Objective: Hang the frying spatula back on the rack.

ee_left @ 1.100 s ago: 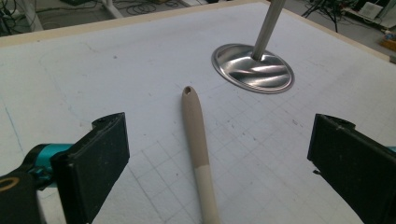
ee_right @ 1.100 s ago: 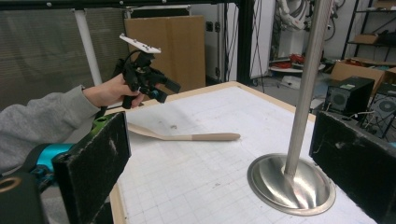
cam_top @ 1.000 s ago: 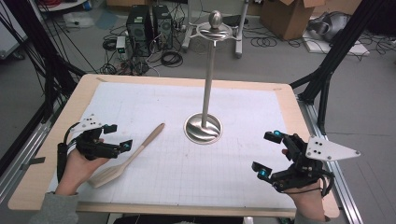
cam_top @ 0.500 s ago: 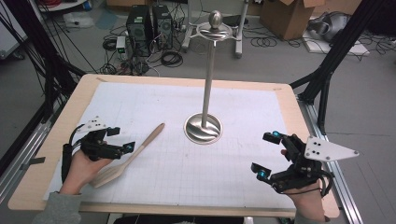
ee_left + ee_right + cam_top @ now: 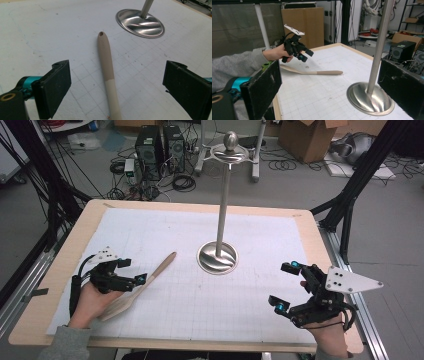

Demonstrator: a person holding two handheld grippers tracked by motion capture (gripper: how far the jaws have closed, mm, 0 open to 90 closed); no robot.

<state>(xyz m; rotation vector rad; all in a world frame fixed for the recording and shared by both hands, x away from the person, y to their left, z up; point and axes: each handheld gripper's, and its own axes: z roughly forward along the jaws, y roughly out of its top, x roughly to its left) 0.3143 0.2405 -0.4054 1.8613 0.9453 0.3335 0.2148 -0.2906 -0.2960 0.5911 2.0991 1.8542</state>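
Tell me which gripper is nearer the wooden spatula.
Left. The left gripper hangs open over the wooden spatula; the right gripper is across the table, beyond the metal stand.

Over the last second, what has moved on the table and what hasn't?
The left gripper has shifted slightly right and forward along the pale wooden spatula, jaws open to either side of its handle without gripping it. The spatula lies as it did. The right gripper, jaws open, and the tall silver metal stand with the round base have stayed put.
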